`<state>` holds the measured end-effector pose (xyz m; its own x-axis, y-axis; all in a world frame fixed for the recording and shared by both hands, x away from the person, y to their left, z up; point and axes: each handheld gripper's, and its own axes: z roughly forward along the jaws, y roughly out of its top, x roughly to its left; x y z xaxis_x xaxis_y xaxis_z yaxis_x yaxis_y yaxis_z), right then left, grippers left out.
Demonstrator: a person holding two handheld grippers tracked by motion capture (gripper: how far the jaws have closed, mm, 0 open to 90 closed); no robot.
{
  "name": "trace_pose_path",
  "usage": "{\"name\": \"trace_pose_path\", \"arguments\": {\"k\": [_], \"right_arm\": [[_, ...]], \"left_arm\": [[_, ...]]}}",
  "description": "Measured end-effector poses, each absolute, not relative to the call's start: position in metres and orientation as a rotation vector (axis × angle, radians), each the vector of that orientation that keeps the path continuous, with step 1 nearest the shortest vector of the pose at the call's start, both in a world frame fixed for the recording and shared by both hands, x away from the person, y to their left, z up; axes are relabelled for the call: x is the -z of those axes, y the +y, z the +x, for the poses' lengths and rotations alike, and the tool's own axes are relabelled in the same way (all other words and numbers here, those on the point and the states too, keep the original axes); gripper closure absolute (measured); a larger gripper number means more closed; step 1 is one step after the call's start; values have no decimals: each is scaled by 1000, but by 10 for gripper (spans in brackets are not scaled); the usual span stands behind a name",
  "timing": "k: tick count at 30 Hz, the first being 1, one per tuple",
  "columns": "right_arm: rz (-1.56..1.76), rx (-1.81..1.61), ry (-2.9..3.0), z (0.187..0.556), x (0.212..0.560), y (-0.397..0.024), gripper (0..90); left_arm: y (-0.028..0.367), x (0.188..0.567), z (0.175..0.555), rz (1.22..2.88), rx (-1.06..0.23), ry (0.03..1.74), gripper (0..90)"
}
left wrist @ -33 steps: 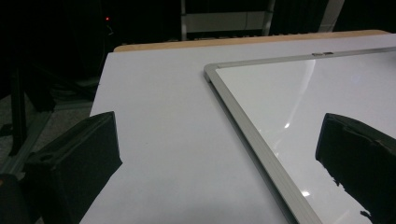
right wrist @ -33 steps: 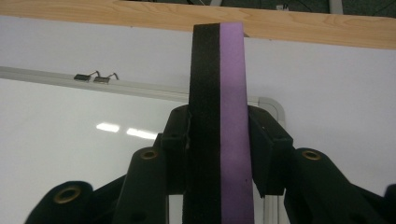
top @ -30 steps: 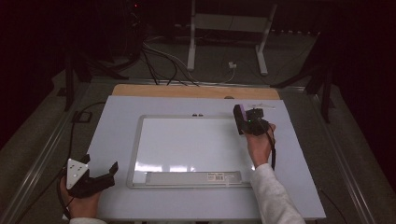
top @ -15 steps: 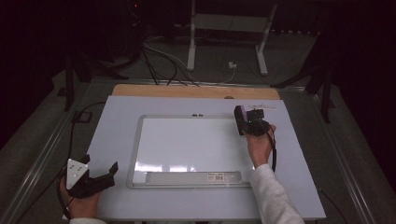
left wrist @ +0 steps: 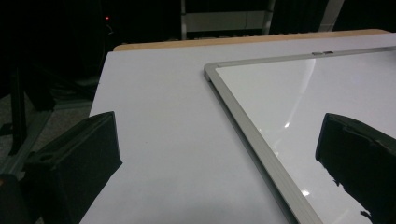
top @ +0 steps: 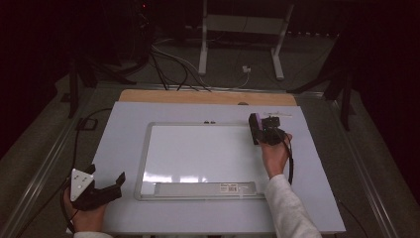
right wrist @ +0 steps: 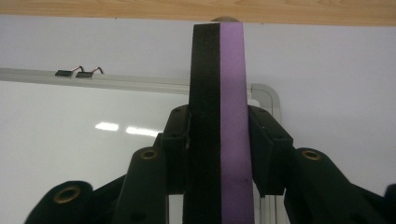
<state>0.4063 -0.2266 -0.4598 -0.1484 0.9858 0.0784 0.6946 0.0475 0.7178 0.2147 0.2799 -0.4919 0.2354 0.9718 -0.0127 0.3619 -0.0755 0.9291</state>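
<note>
Left hand-held gripper (top: 106,186) rests on the white worktop (top: 119,129) near its front-left corner, jaws spread wide with nothing between them, just left of the whiteboard (top: 198,153), whose aluminium frame runs close by its right jaw. The whiteboard lies flat mid-worktop, two small clips (right wrist: 77,72) on its far edge, a labelled strip (top: 205,188) along its near edge; bare worktop surrounds it. Right hand-held gripper (top: 262,130) hovers at the board's far-right corner, jaws clamped on a whiteboard eraser (right wrist: 217,116), black felt left, purple foam right, held on edge, long axis pointing away from the person toward the wooden back strip (top: 208,97).
</note>
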Motion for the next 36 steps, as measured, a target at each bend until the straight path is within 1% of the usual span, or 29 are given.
{"name": "trace_pose_path", "arguments": {"k": [20, 36], "right_arm": [[1769, -823, 1880, 406, 483, -233, 629], [1782, -793, 1876, 404, 483, -227, 617]], "left_arm": [[279, 492, 215, 1612, -849, 1275, 6], [280, 492, 215, 1610, -851, 1274, 6]]}}
